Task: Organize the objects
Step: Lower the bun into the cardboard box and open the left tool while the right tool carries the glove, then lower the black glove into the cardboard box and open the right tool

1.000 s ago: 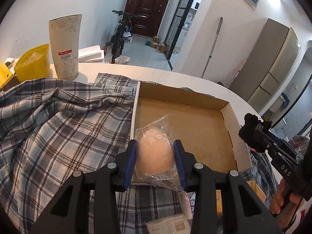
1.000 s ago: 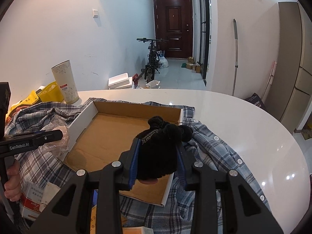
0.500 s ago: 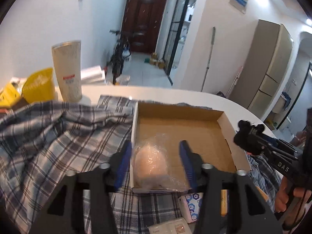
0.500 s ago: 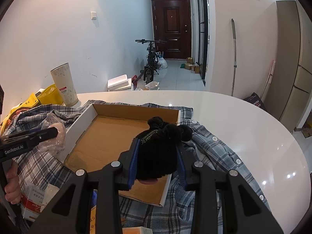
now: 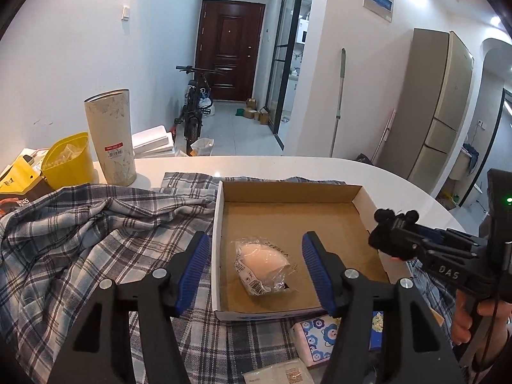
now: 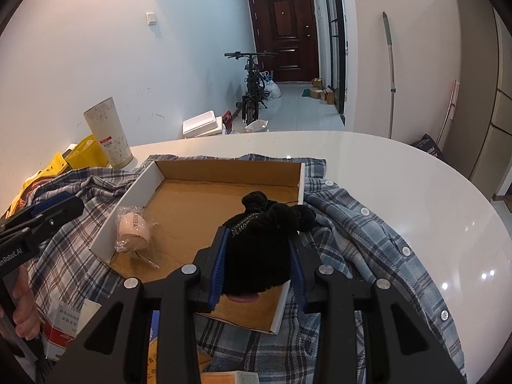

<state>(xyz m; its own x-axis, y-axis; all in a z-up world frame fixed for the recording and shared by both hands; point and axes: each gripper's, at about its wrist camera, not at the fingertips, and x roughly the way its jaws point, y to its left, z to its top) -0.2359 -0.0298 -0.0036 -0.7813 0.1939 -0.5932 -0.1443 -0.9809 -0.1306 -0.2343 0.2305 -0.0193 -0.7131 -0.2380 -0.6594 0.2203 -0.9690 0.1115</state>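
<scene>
While a white round table (image 6: 400, 192) fills the foreground of an apartment hallway, a blue-and-grey plaid shirt (image 5: 80, 240) lies crumpled across its near half. On the shirt rests a shallow open cardboard box (image 5: 368, 204), white outside and brown within. Near the box's left wall, toward its near edge, lies a peach-coloured sponge in clear plastic wrap (image 5: 262, 265), resting on the box floor and touching neither pad.

Hovering just above it, the left gripper (image 5: 256, 268) has its jaws standing apart, having just been opening; the wrapped sponge sits below and between the blue pads, free of both. At the right of the box, the right gripper (image 6: 257, 262) is clamped tight on a black knitted item (image 6: 262, 240), held over the box's near right corner; a bare hand (image 5: 464, 316) grips that tool's handle at the frame's right edge.

Far left on the table stands a tall cream tumbler (image 5: 110, 134) bearing a red price label, upright, just beside a yellow container (image 5: 68, 160) and yellow packaging. Near the box's front edge lie a small tissue pack printed with blue cartoon faces (image 5: 315, 336) and other small packets, partly hidden by the left tool's black frame. Beyond the table, a bicycle (image 6: 251, 86) is parked in the corridor before a dark brown door (image 6: 283, 28).
</scene>
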